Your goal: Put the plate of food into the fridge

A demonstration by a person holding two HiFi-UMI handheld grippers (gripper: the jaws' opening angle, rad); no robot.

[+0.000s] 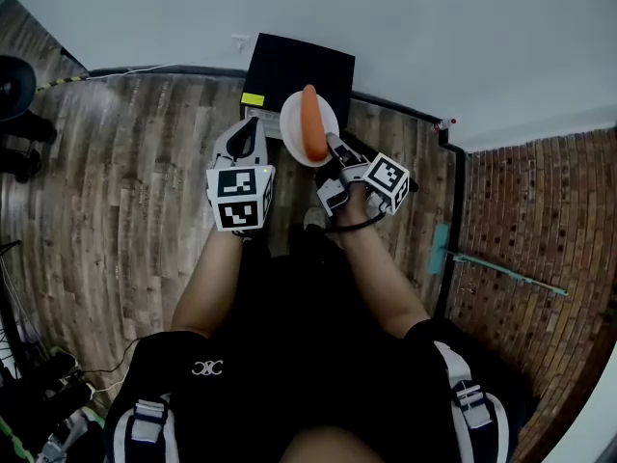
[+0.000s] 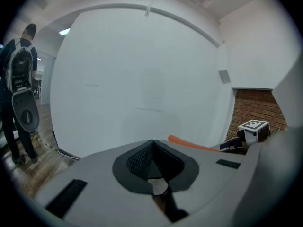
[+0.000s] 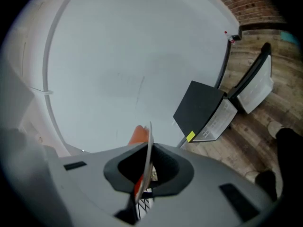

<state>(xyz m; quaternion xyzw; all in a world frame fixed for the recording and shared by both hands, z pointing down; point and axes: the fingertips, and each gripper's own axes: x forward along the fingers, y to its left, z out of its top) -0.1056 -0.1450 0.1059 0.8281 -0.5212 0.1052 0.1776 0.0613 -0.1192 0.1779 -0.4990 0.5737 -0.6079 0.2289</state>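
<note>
Plate (image 1: 290, 123) is pinched by its rim in the right gripper (image 1: 334, 147), left gripper (image 1: 253, 131) is closed on nothing; carrot (image 1: 313, 128) could get rolled off if tilted.

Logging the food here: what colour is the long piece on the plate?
The long piece is orange, on a white plate. Head view shows it best.
</note>
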